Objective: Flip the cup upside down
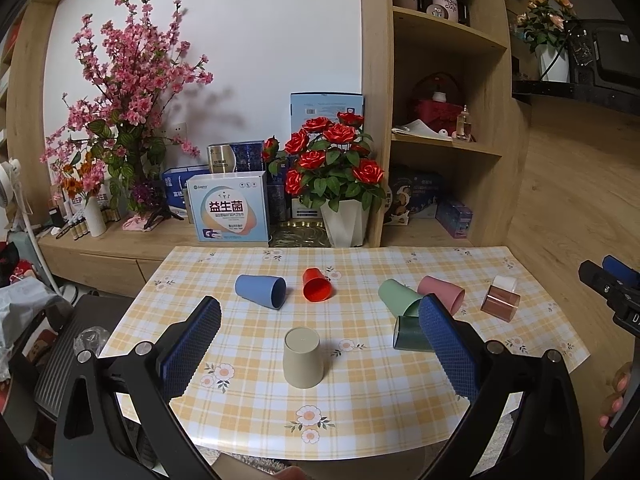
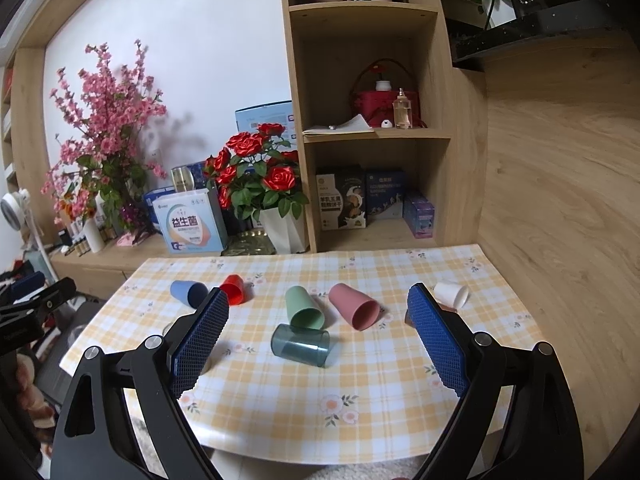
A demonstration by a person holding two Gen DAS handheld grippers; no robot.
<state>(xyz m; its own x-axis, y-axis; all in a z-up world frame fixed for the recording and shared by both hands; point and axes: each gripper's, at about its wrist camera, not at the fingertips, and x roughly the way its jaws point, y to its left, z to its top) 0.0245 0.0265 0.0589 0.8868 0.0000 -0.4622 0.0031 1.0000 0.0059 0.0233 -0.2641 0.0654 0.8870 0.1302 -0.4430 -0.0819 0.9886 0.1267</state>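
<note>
A beige cup [image 1: 303,357] stands upside down on the checked tablecloth [image 1: 360,408], between the fingers of my open, empty left gripper [image 1: 320,324]. Lying on their sides are a blue cup [image 1: 261,290], a red cup [image 1: 317,285], a light green cup [image 1: 398,298], a pink cup [image 1: 442,293], a clear dark teal cup [image 1: 410,334], a rose-tinted clear cup [image 1: 500,303] and a small white cup [image 1: 505,282]. My right gripper [image 2: 318,312] is open and empty above the teal cup [image 2: 301,345], green cup [image 2: 305,308] and pink cup [image 2: 355,306].
Behind the table stand a pot of red roses [image 1: 338,176], boxes [image 1: 228,208] and a pink blossom arrangement [image 1: 120,112]. A wooden shelf unit [image 1: 440,120] rises at the back right. The right gripper shows at the right edge of the left wrist view [image 1: 612,284].
</note>
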